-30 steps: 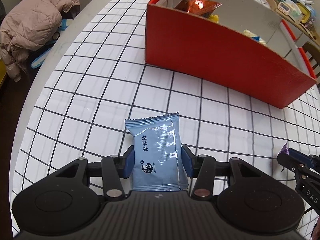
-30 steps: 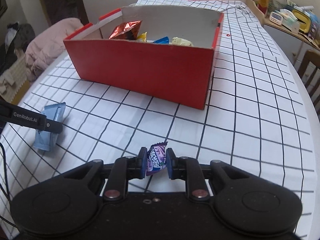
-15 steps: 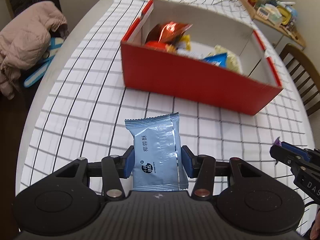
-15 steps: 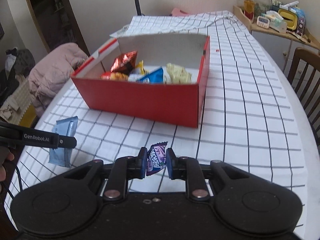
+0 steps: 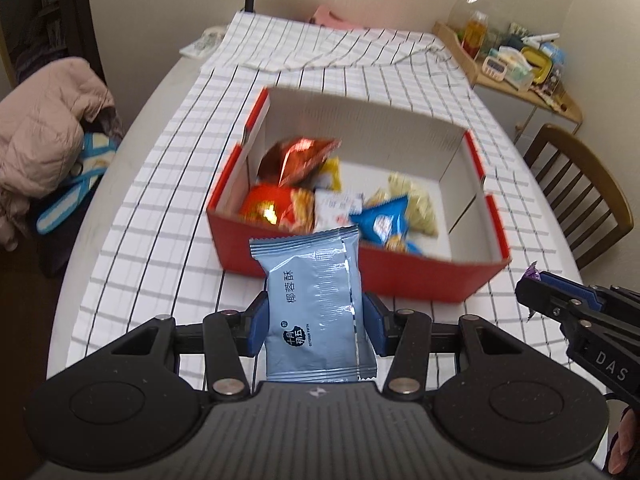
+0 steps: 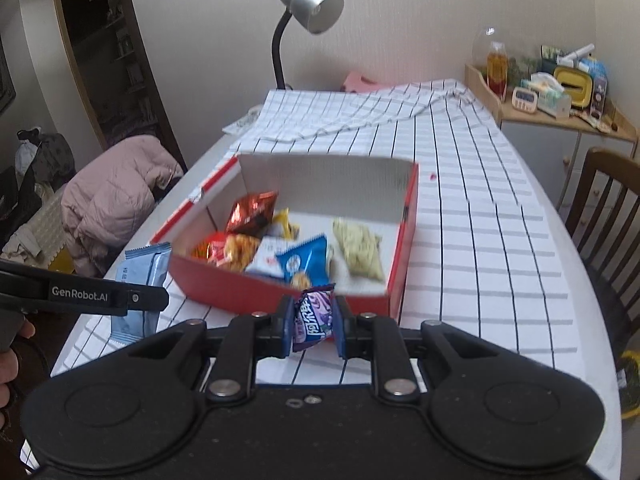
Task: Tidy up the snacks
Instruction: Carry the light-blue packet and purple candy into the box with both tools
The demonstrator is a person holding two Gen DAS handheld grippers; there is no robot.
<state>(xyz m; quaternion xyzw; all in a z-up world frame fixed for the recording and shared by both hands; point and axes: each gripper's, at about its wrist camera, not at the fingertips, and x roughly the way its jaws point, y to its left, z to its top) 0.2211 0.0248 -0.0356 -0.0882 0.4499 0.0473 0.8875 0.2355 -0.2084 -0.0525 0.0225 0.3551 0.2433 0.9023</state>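
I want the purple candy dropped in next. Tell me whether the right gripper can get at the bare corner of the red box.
Probably yes. The right gripper holds the purple candy just short of the red box, whose top is open; the bare floor lies directly ahead, unobstructed.

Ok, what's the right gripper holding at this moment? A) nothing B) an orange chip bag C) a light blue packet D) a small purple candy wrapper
D: in the right wrist view the right gripper is closed on a small purple candy wrapper, while the light blue packet sits in the left gripper, both short of the red box.
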